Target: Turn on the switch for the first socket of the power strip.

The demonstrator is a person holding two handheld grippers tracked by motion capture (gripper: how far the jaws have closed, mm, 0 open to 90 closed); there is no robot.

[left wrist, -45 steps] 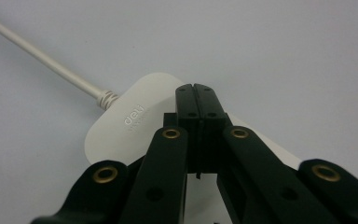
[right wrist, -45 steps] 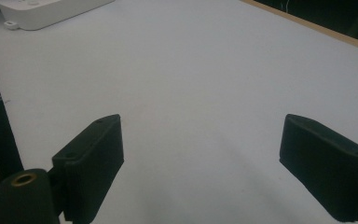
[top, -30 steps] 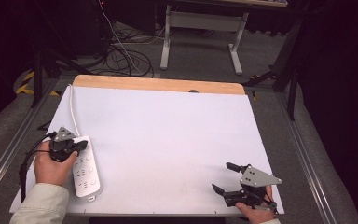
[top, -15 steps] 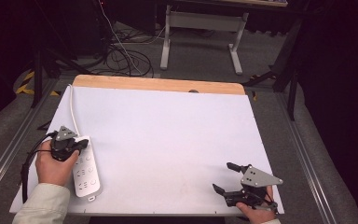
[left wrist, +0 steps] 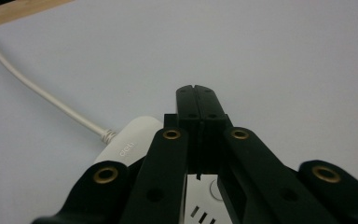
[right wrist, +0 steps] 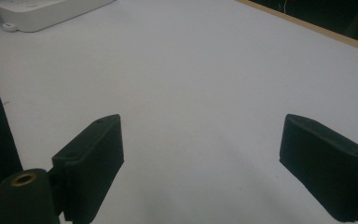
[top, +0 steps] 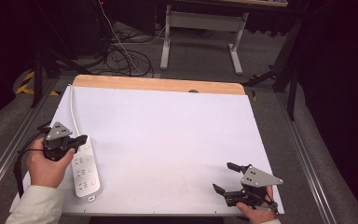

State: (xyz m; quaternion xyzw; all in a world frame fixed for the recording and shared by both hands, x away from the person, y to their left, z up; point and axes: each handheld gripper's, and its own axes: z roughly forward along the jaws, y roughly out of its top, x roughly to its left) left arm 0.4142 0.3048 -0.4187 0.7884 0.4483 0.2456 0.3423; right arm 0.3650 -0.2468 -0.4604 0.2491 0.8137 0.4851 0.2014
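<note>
Power strip (top: 86, 168) lies along desk's (top: 168, 140) left edge. Left gripper (top: 78, 140) clenched on nothing, apparently just above strip's far end; its view shows the cord (left wrist: 42, 93). Right gripper (top: 224, 177) released near the right front corner.

Brand: "deli", grey lettering on the white power strip (left wrist: 129, 148), at its cord end, about 9 o'clock.

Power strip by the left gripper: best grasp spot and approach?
Grip the power strip across its narrow width, on the long side walls near mid-length, coming from above. It lies flat, long and slim, and its cord leaves the far end. The left gripper is shut above that end and would need opening first.
</note>
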